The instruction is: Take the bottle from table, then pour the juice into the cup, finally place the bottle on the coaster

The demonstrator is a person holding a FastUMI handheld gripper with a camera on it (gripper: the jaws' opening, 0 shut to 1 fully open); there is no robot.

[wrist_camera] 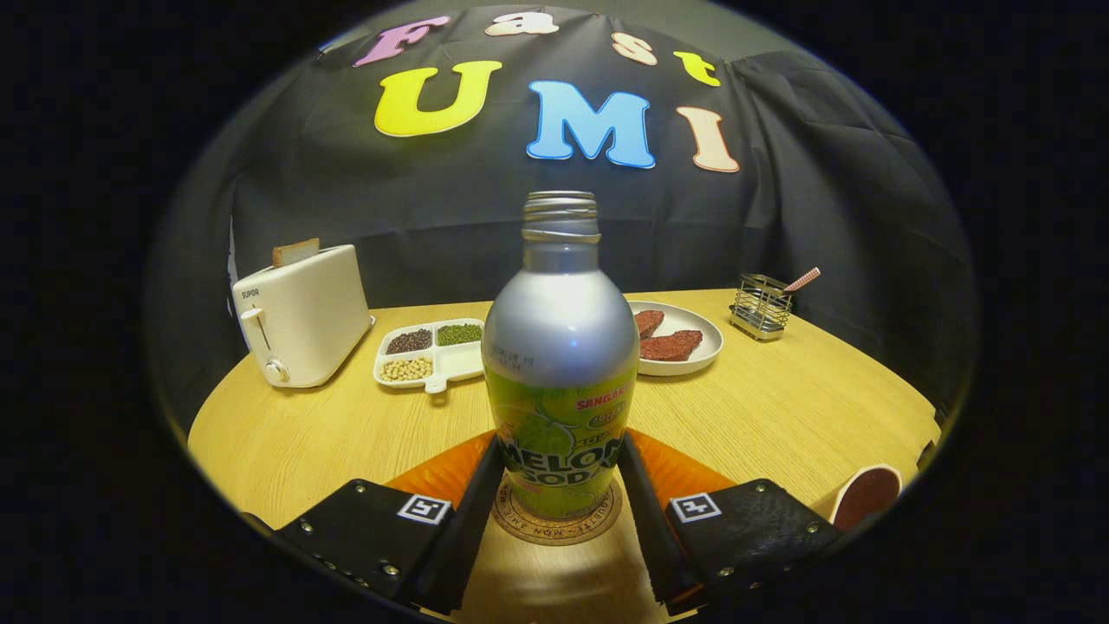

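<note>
A silver bottle point(560, 347) with a green label and an uncapped threaded neck stands upright on a round cork coaster point(598, 520). My gripper point(560, 451) holds it low on the label, with both fingers point(482, 494) pressed against its sides. The bottle's base rests on the coaster, between the fingers. To the right of the right finger stands a cup point(866, 496), with dark reddish liquid showing inside it.
On the round wooden table point(780, 407) beyond the bottle: a white toaster point(301, 316) with a bread slice at the left, a white divided tray point(431, 354) of beans, a plate point(693, 334) with red meat pieces, and a wire holder point(761, 305) at the right.
</note>
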